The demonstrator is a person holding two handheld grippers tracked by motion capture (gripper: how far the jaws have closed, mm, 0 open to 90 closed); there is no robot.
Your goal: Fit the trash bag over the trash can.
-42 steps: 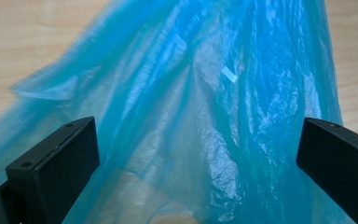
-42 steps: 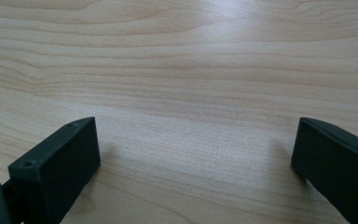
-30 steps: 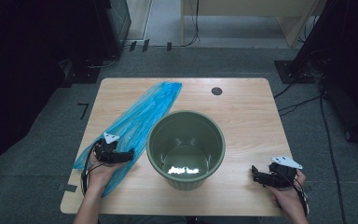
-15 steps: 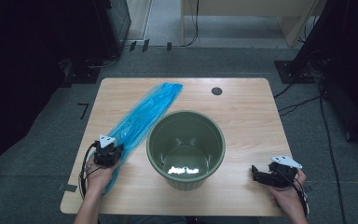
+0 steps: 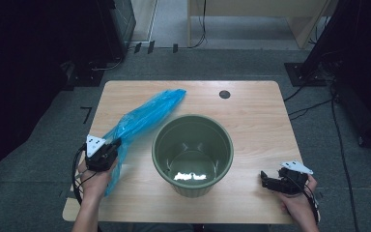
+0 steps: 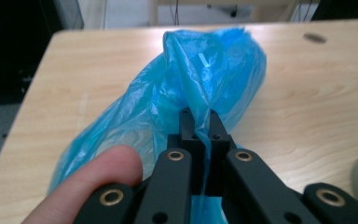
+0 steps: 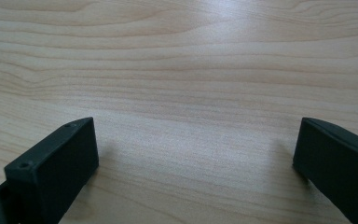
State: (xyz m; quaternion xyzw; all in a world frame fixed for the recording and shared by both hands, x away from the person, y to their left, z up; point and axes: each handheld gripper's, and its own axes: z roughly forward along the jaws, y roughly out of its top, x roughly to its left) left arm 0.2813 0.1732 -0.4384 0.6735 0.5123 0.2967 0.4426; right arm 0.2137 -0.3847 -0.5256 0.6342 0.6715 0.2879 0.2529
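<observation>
The left tool (image 5: 110, 149) sits at the left side of the worktop (image 5: 251, 116), its jaws clamped together on a fold of the blue plastic bag (image 5: 142, 117); the left gripper view shows the film pinched between the two black jaws, which have just been closing on it, with a finger (image 6: 91, 184) of the person's hand beside them. The bag stretches from that grip diagonally up toward the far middle of the worktop, its far end lying flat just beyond the rim of the green bin (image 5: 193, 153), which stands upright at the centre. The step in hand looks like picking the bag up to line the bin. Next, the bag's mouth probably has to be found and spread, which calls for a second grip. The right tool (image 5: 266, 181) rests near the right front corner, jaws apart over bare wood.
</observation>
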